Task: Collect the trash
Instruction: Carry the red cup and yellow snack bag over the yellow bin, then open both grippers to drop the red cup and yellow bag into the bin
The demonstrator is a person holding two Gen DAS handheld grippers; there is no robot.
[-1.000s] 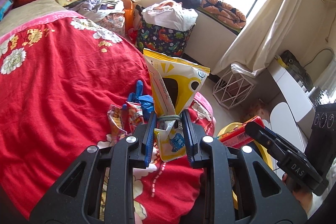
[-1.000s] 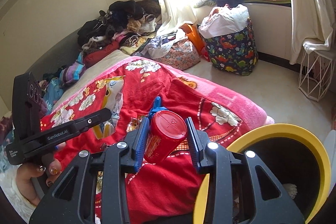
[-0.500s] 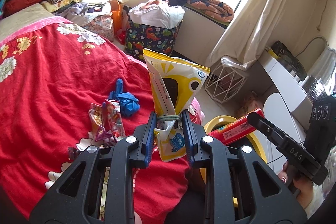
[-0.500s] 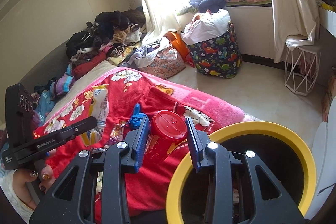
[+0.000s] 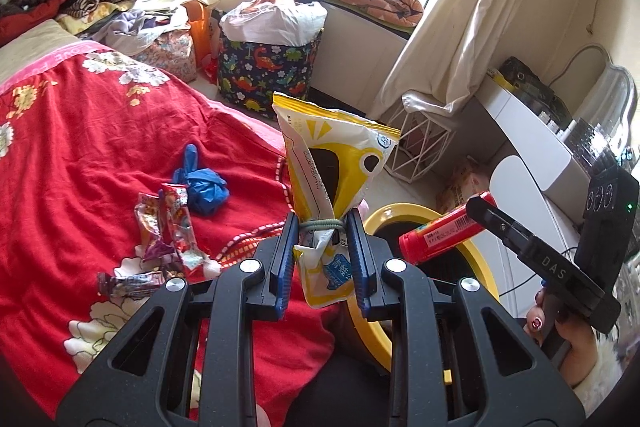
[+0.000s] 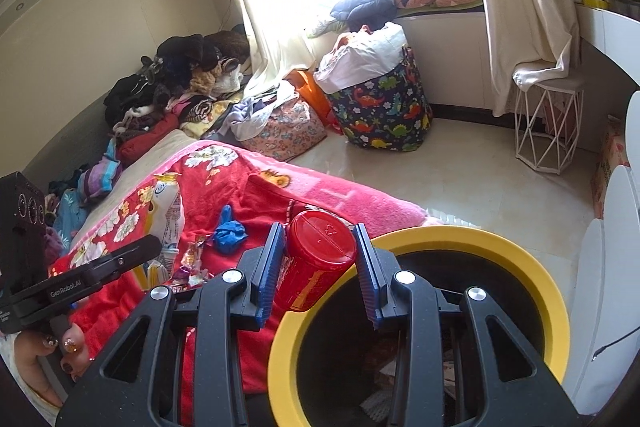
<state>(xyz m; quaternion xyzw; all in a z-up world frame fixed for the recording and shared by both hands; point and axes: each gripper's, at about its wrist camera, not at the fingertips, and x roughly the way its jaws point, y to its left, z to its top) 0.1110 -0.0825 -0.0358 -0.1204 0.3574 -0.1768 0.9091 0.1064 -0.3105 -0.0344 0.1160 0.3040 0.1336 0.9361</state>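
Two claws each carry a piece of trash. At bottom centre of the left wrist view, the left claw (image 5: 323, 247) is clamped on the tied neck of a yellow-and-white snack bag (image 5: 334, 167), which stands upright above the blue pads, its short tail hanging between them. At lower centre of the right wrist view, the right claw (image 6: 320, 259) grips a red canister (image 6: 316, 259) by its sides, lid facing the camera, tilted over the left rim of the yellow-rimmed bin (image 6: 480, 243) that fills the lower right. The left view shows the same canister at right centre, above the bin's rim.

On the red floral blanket (image 5: 80, 155), left of centre, lie a crumpled blue glove (image 5: 202, 183) and, just below it, several shiny candy wrappers (image 5: 172, 231). A dinosaur-print laundry basket (image 5: 268, 71) stands on the floor at upper centre.
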